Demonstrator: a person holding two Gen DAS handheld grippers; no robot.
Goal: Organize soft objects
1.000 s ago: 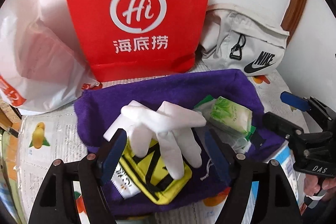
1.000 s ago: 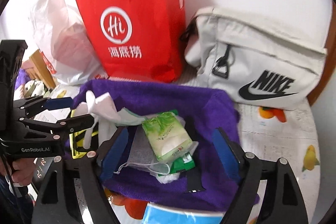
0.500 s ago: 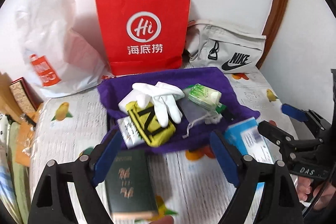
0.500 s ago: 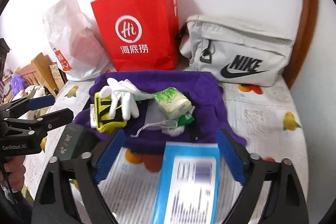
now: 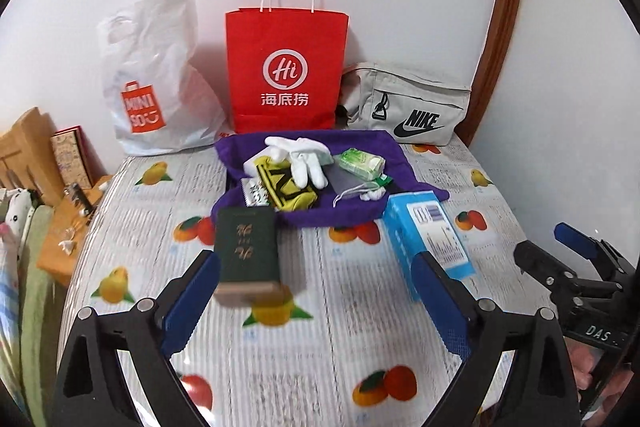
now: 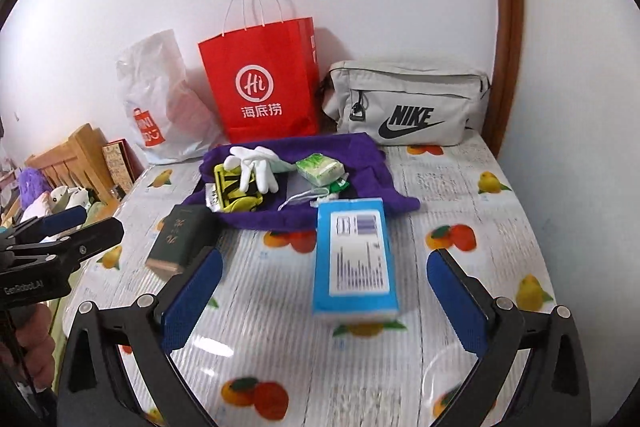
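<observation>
A purple cloth (image 5: pixel 360 147) (image 6: pixel 360 155) lies on the table with white gloves (image 5: pixel 304 157) (image 6: pixel 256 165), a yellow-black pouch (image 5: pixel 288 187) (image 6: pixel 236 191), a green tissue pack (image 5: pixel 358 163) (image 6: pixel 320 169) and a grey mask with strings (image 5: pixel 344 183) on it. My left gripper (image 5: pixel 316 303) is open and empty, well back from the cloth. My right gripper (image 6: pixel 324 299) is open and empty too, above a blue box (image 6: pixel 354 255).
A dark green book (image 5: pixel 246 251) (image 6: pixel 180 239) and the blue box (image 5: pixel 426 235) lie in front of the cloth. A red paper bag (image 5: pixel 284 67), a white plastic bag (image 5: pixel 156 75) and a grey Nike bag (image 5: pixel 404 107) stand against the wall.
Both grippers have pulled back and up from the cloth, so the whole table, the book and the blue box have come into view. Both stayed open.
</observation>
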